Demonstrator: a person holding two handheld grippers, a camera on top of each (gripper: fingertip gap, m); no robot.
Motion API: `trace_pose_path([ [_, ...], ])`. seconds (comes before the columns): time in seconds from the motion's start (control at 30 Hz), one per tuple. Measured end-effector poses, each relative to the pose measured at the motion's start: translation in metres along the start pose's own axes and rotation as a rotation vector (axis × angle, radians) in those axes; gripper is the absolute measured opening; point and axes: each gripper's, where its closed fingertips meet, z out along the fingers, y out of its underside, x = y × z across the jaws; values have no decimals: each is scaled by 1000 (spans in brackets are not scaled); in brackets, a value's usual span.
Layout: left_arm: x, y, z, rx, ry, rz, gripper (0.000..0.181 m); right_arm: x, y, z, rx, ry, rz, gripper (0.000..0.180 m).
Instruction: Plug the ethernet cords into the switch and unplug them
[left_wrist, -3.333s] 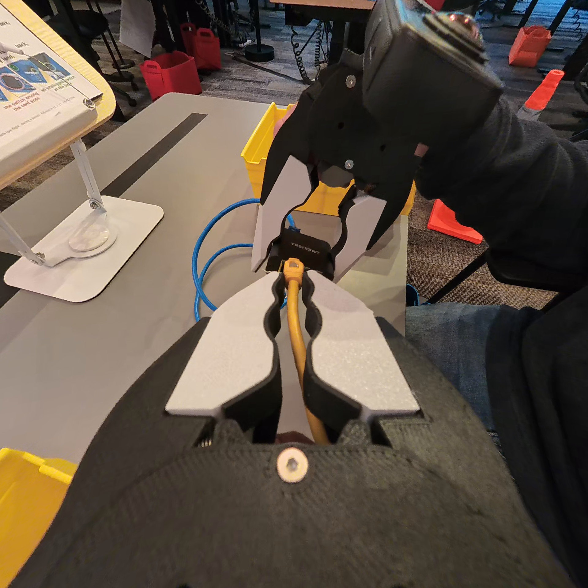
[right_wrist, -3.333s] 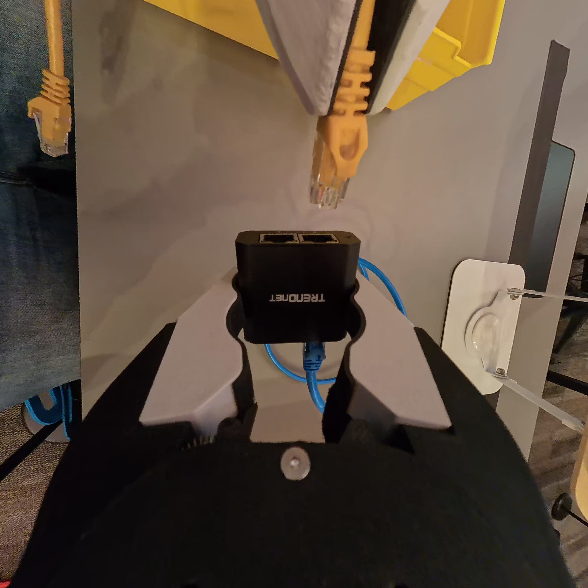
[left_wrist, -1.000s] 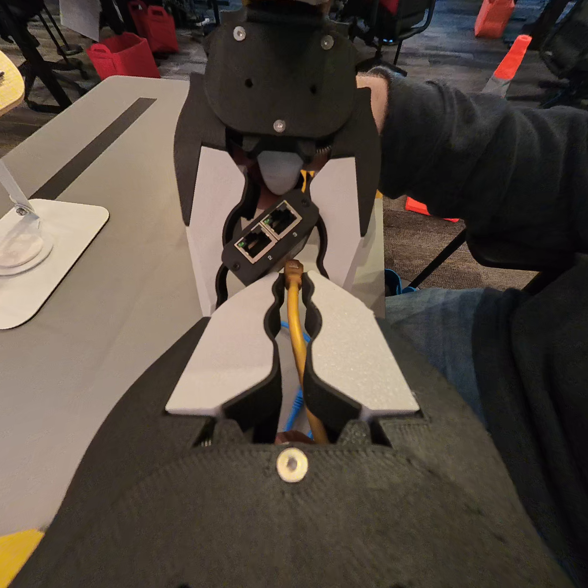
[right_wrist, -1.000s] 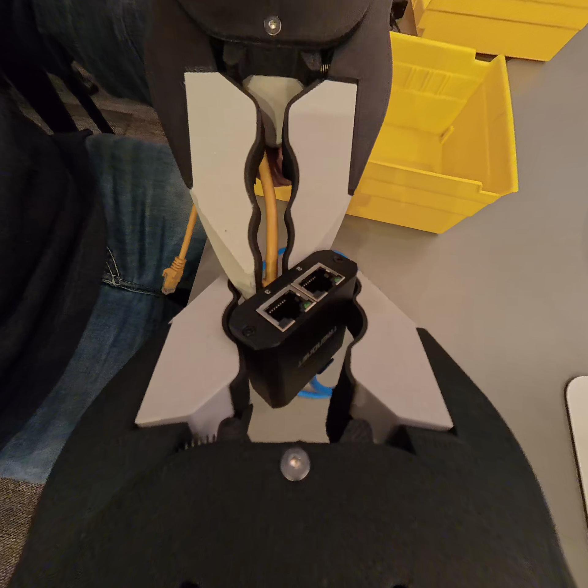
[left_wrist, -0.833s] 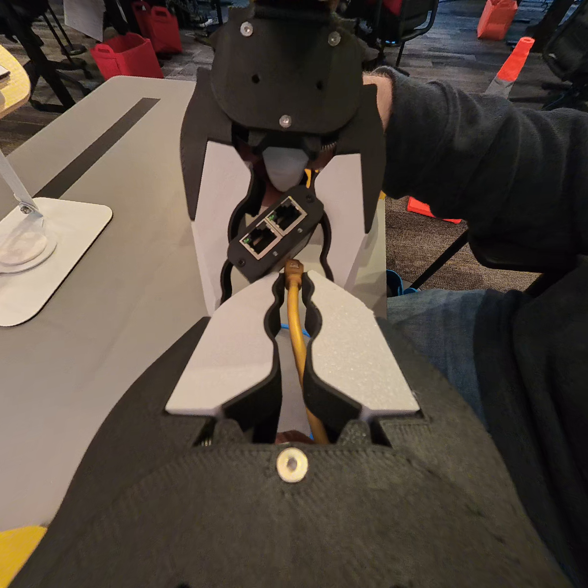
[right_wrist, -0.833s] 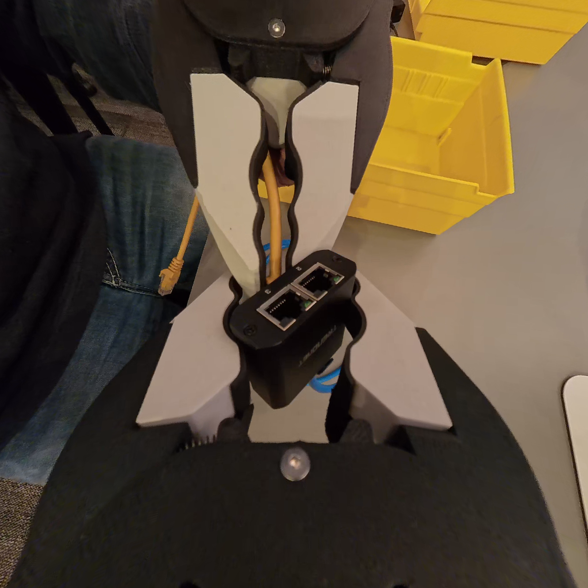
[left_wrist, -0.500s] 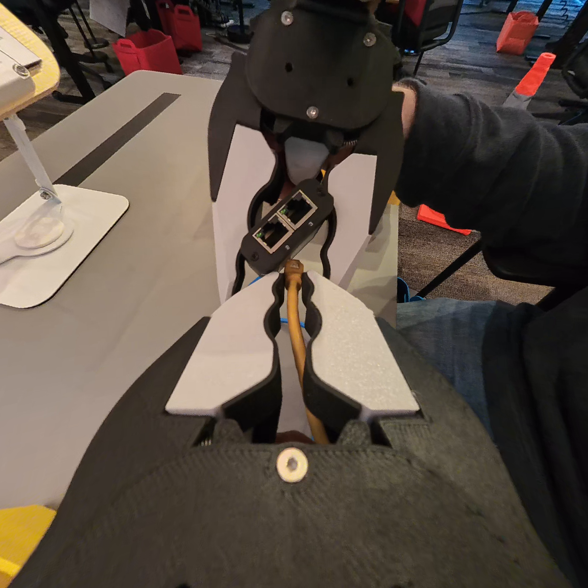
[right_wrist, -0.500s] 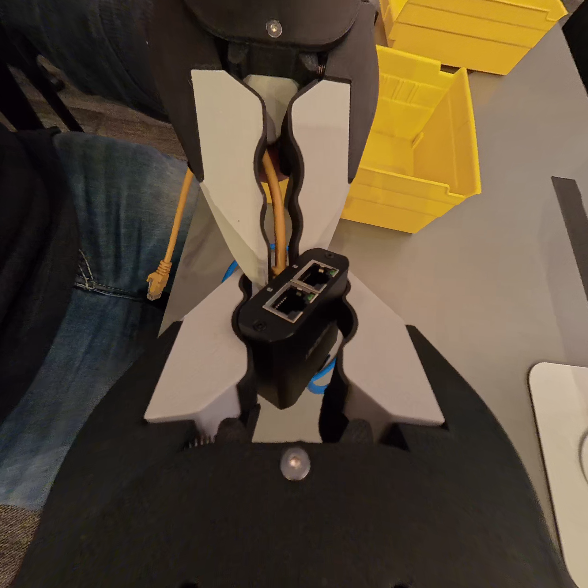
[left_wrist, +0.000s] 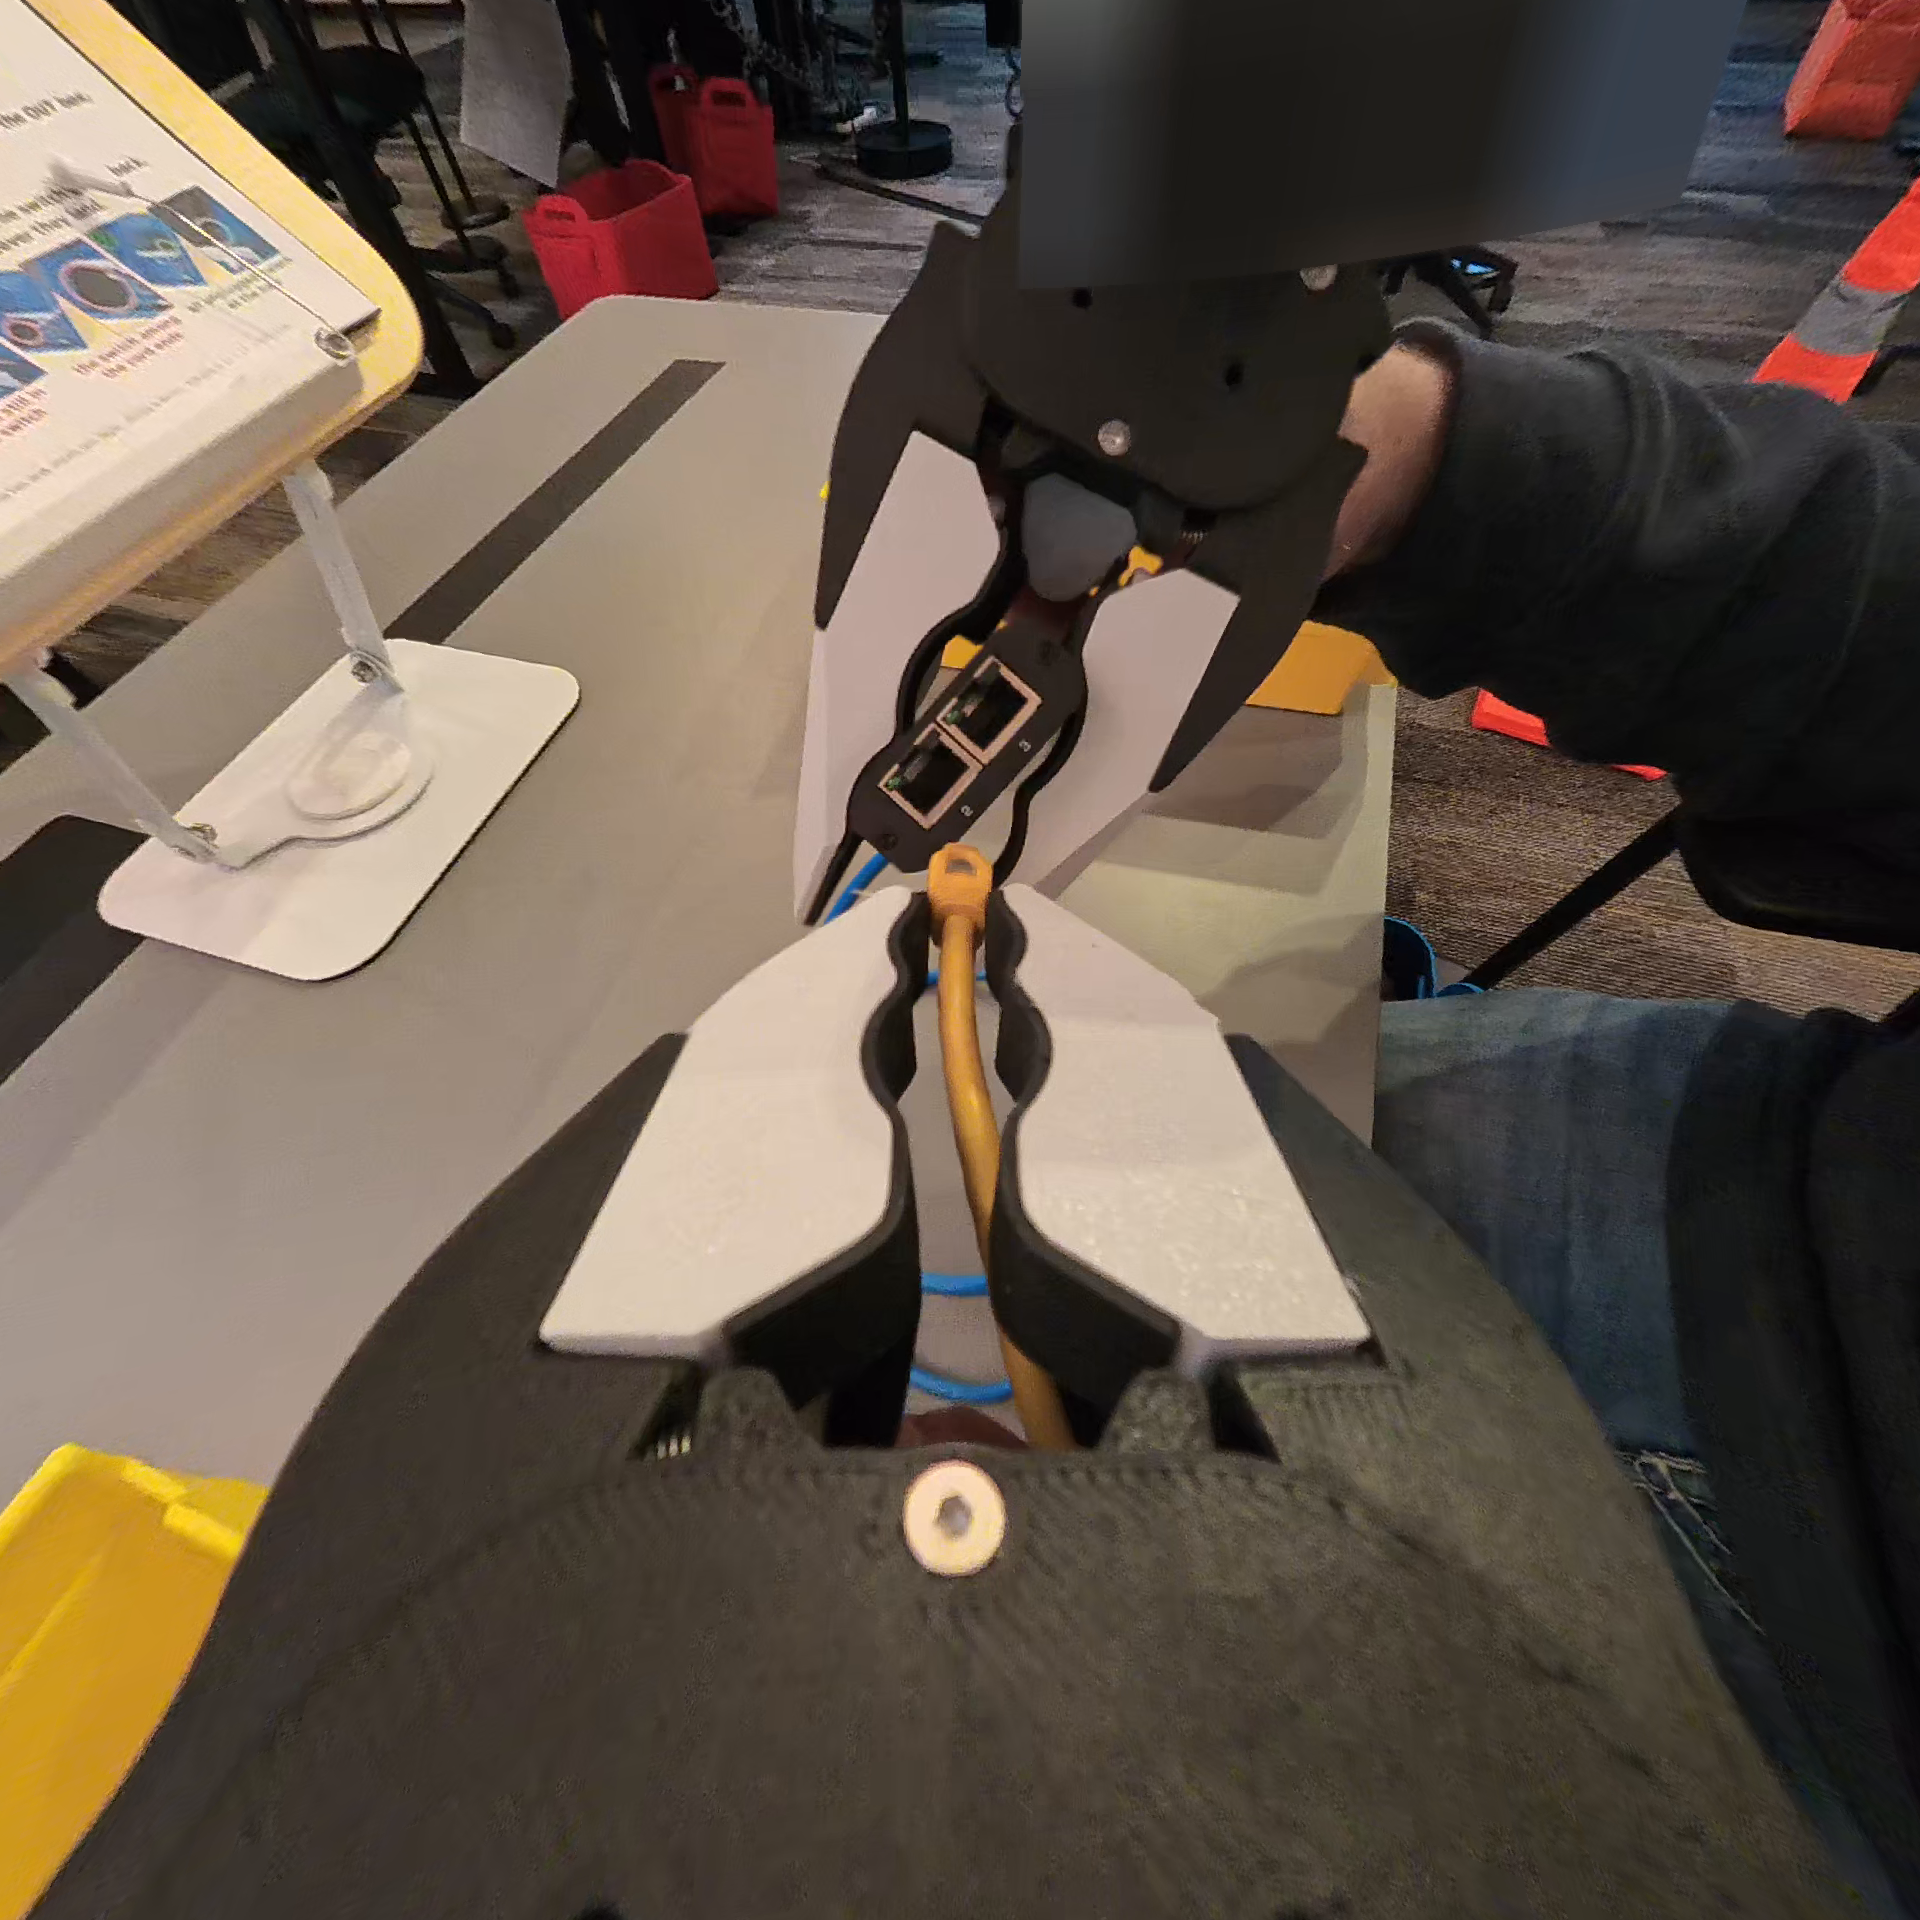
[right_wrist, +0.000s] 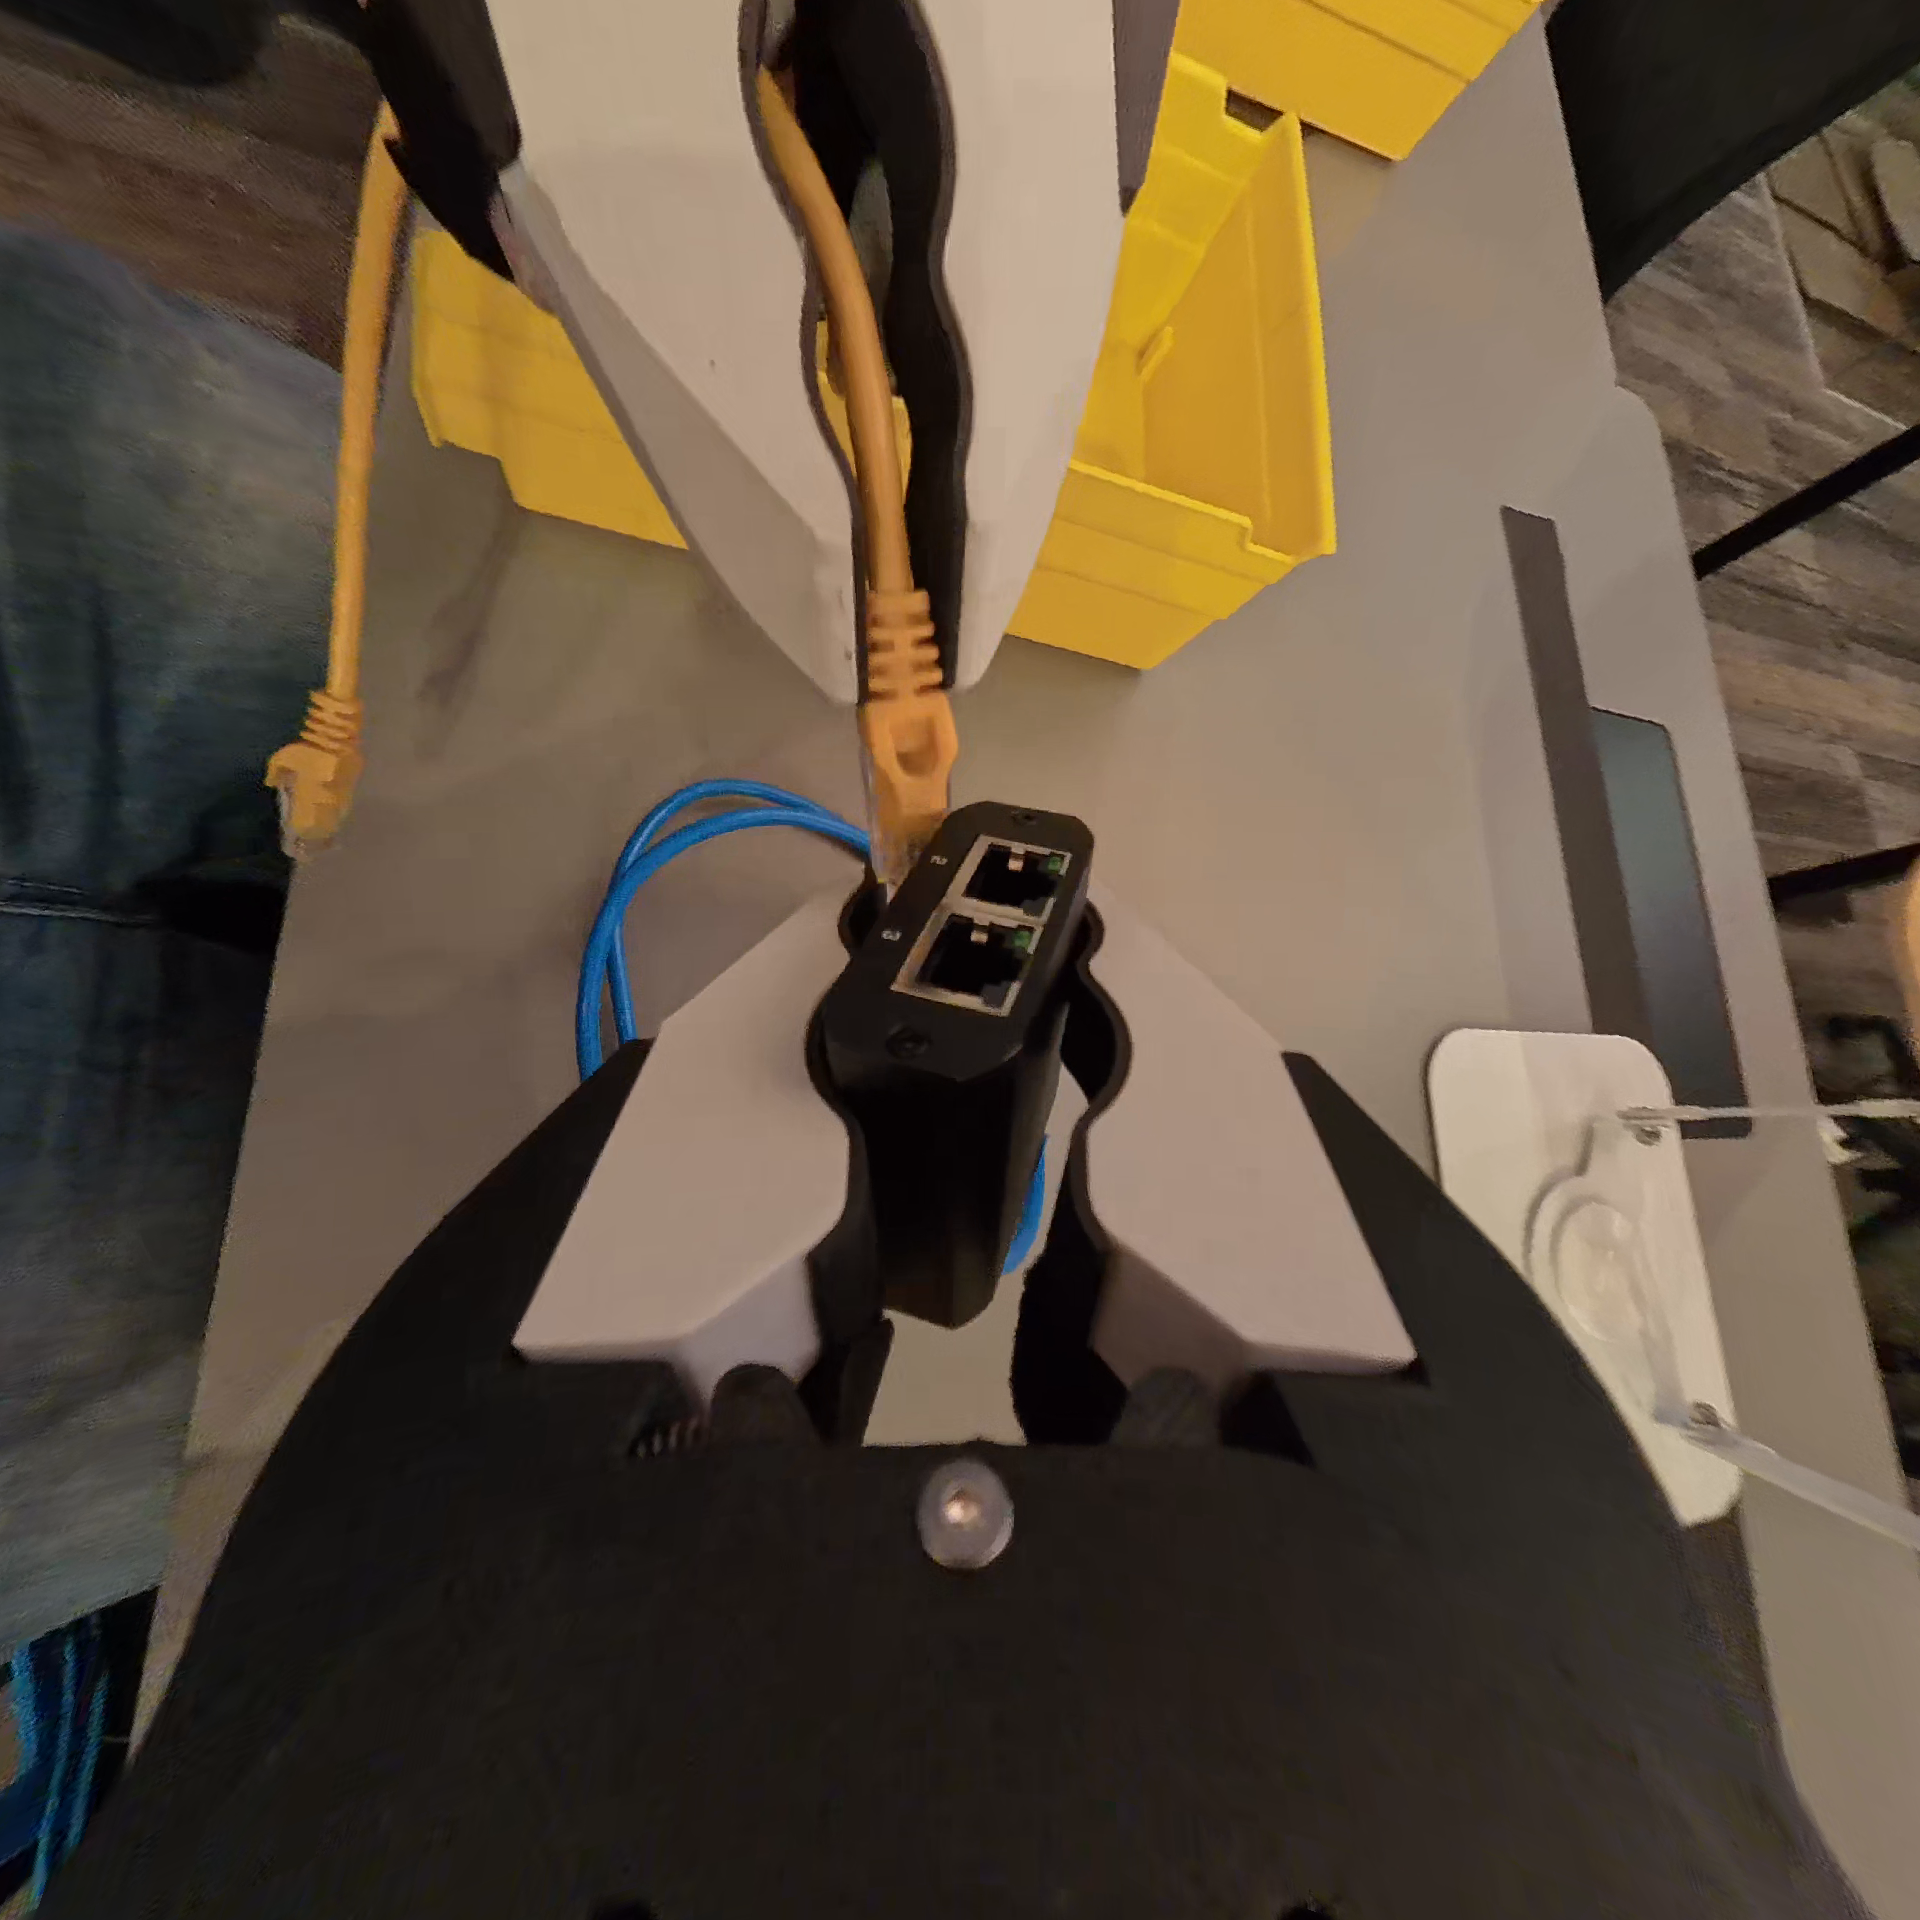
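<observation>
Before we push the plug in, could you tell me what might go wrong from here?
The orange plug sits beside the switch, off its two open ports, so pushing now could jam it against the housing. The switch is tilted in the right gripper and may twist. The left gripper holds the cord behind the plug, so it could bend.

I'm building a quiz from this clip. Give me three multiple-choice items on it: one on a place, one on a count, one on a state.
1. Where is the switch?
A. in the right gripper
B. in the yellow bin
C. flat on the table

2. How many empty ports face the camera?
A. one
B. two
C. four

3. The orange cord's plug is:
A. seated in a port
B. lying on the table
C. outside the ports, held by the left gripper

Key: A, its fingers clamp the switch; B, two open sockets show; C, its tip sits beside the port face.
</observation>
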Motion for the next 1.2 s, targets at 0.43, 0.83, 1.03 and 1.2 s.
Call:
trace_pose_path([
  [0.43, -13, -14, -13, 71, -55, -41, 10, 36, 15, -5, -204, 316, -191, 29],
  [0.83, -18, -18, -19, 124, -39, -109, 10, 50, 17, -7, -281, 435, -257, 25],
  [1.03, -19, -19, -19, 136, -37, -125, 10, 52, 16, -8, -298, 454, -270, 24],
  [1.2, -20, -19, -18, 151, -32, -148, 10, 55, 16, -10, -302, 472, -261, 24],
])
